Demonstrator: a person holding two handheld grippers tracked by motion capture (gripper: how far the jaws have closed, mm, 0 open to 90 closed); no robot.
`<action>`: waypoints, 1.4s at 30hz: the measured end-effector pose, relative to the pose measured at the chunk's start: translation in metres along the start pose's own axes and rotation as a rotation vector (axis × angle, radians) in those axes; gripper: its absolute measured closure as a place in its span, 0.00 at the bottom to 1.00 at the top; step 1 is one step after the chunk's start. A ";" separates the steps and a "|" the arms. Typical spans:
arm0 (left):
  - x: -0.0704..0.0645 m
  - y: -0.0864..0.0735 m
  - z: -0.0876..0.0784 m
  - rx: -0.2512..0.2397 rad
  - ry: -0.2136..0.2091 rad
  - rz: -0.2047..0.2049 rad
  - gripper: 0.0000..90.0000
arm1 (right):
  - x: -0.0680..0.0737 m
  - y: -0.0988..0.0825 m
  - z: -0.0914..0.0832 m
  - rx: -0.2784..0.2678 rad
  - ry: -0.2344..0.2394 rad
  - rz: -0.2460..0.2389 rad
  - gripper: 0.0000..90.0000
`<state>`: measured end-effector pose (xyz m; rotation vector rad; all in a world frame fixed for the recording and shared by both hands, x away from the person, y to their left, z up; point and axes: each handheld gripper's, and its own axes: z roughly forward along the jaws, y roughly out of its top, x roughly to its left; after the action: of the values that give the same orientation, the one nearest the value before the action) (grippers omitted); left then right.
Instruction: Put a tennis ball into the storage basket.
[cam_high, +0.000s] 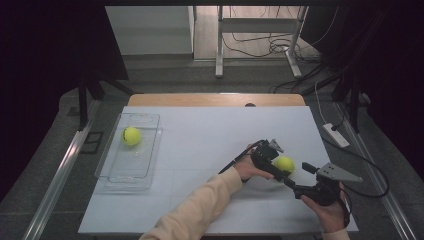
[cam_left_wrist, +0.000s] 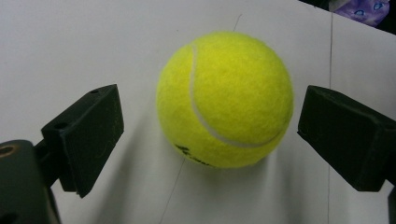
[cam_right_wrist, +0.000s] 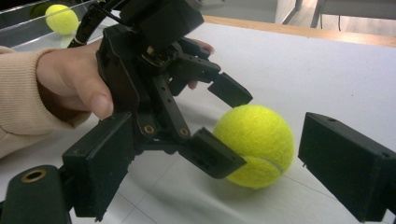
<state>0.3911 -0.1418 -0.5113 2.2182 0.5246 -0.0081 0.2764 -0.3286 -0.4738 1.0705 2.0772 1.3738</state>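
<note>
Two tennis balls, one (cam_high: 132, 135) in clear tray (cam_high: 150, 150), maybe loose.

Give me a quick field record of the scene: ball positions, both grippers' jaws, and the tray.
near ball: tennis ball resting on the white table, between the left gripper's jaws
left gripper: jaws open, straddling the ball, gaps on both sides
right gripper: jaws open, nothing between them, pointed toward the ball
second ball: inside the clear tray, at its far end
tray position: table's left side
</note>
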 end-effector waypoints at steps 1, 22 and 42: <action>0.000 0.001 0.001 0.001 0.002 0.002 0.09 | 0.000 0.000 0.000 0.000 0.000 0.000 0.12; -0.005 0.004 0.013 -0.009 -0.001 0.028 0.30 | 0.002 0.003 -0.004 -0.018 0.002 0.000 0.12; 0.012 0.000 -0.022 -0.013 0.042 0.021 0.30 | 0.000 0.001 -0.002 -0.011 -0.001 0.005 0.12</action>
<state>0.3986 -0.1209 -0.4997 2.2154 0.5229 0.0527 0.2752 -0.3293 -0.4723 1.0719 2.0653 1.3858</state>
